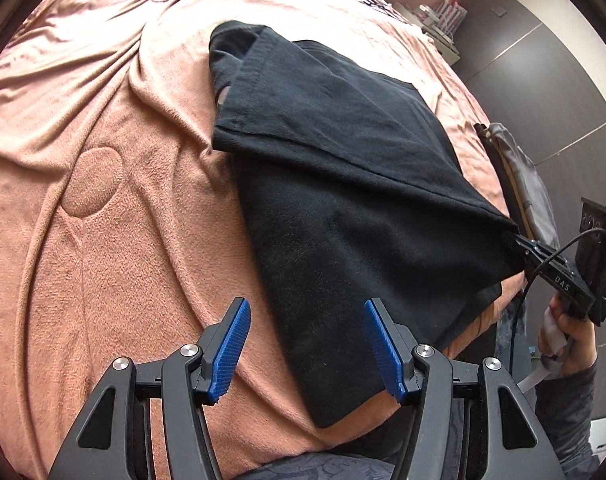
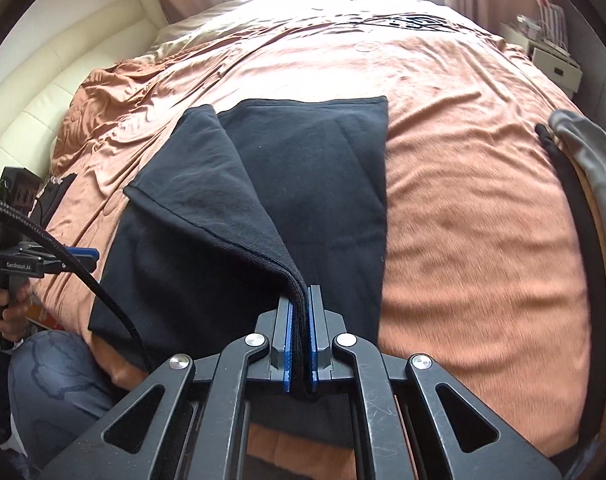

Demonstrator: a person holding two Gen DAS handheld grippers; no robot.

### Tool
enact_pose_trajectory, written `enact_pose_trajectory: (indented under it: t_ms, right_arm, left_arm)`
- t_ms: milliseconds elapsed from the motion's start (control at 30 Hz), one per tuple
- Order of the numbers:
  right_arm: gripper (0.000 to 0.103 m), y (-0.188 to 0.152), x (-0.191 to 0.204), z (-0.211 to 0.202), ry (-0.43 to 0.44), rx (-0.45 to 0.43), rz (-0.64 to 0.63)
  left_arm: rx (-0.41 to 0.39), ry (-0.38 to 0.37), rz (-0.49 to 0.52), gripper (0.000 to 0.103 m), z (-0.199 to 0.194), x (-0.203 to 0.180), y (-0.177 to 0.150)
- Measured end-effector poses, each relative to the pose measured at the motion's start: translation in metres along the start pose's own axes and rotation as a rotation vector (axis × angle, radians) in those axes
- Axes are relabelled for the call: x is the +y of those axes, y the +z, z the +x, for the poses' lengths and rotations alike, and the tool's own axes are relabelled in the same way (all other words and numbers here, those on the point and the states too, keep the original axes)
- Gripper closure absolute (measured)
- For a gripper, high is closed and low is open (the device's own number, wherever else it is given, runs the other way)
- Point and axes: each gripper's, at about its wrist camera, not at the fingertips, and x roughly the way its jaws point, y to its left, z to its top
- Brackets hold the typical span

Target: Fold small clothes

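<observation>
The black garment (image 2: pixel 303 184) lies on the bed (image 2: pixel 483 208) partly folded: one side already lies doubled over, and the fold looks unfinished. The right gripper (image 2: pixel 301 340) has its fingers clenched on a bunched near corner, lifting it. The left gripper (image 1: pixel 307 344) hovers with fingers spread, empty, above the garment's near edge.

Black garment (image 2: pixel 303 184), soft knit, partly folded. Lies spread on the salmon-pink blanket (image 2: pixel 463 200), near its front edge. One layered corner lifted off the blanket, pulled taut into a ridge; a hemmed flap drapes left over the flat lower layer.
</observation>
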Motion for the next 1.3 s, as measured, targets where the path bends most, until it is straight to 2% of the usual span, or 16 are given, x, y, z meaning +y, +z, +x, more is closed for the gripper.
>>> enact_pose_trajectory:
  t_ms: [200,367,500,600,667,733,767,900,1100,1167,1233,1300]
  right_arm:
    - [0.101,-0.021,-0.011,-0.009,0.008,0.005,0.052]
    - [0.101,-0.034,-0.018,0.001,-0.01,0.023,0.075]
    - [0.1,-0.033,-0.011,0.005,-0.045,0.015,0.04]
    - [0.089,-0.031,-0.008,0.007,-0.083,0.05,0.022]
    - [0.071,-0.029,-0.004,0.002,-0.109,0.033,0.003]
    - [0.04,-0.027,0.005,-0.008,-0.113,-0.019,-0.037]
    - [0.037,-0.026,0.01,-0.01,-0.106,-0.032,-0.059]
    - [0.037,-0.019,0.036,-0.005,-0.157,-0.018,-0.181]
    - [0.037,0.0,0.072,0.014,-0.135,-0.031,-0.302]
    - [0.042,0.006,0.085,0.021,-0.127,-0.026,-0.343]
    - [0.057,0.013,0.097,0.033,-0.122,-0.006,-0.386]
    - [0.06,0.022,0.109,0.044,-0.119,0.009,-0.422]
  left_arm:
    - [-0.004,0.012,0.032,0.042,0.0,-0.011,-0.002]
    - [0.011,0.03,0.043,0.048,0.008,-0.015,-0.002]
    - [0.006,0.03,0.027,0.049,0.009,-0.011,-0.001]
    - [0.006,0.025,0.018,0.049,0.01,-0.007,0.001]
    - [0.002,0.016,0.005,0.049,0.01,-0.001,0.002]
    - [-0.014,0.004,-0.012,0.049,0.008,0.005,0.005]
    - [-0.023,-0.004,-0.022,0.049,0.006,0.008,0.006]
    - [-0.054,-0.026,-0.05,0.049,-0.001,0.019,0.01]
    - [-0.084,-0.058,-0.083,0.049,-0.009,0.04,0.007]
    - [-0.096,-0.08,-0.091,0.049,-0.011,0.046,0.005]
    - [-0.109,-0.092,-0.099,0.049,-0.013,0.051,0.004]
    - [-0.122,-0.106,-0.118,0.049,-0.015,0.061,0.003]
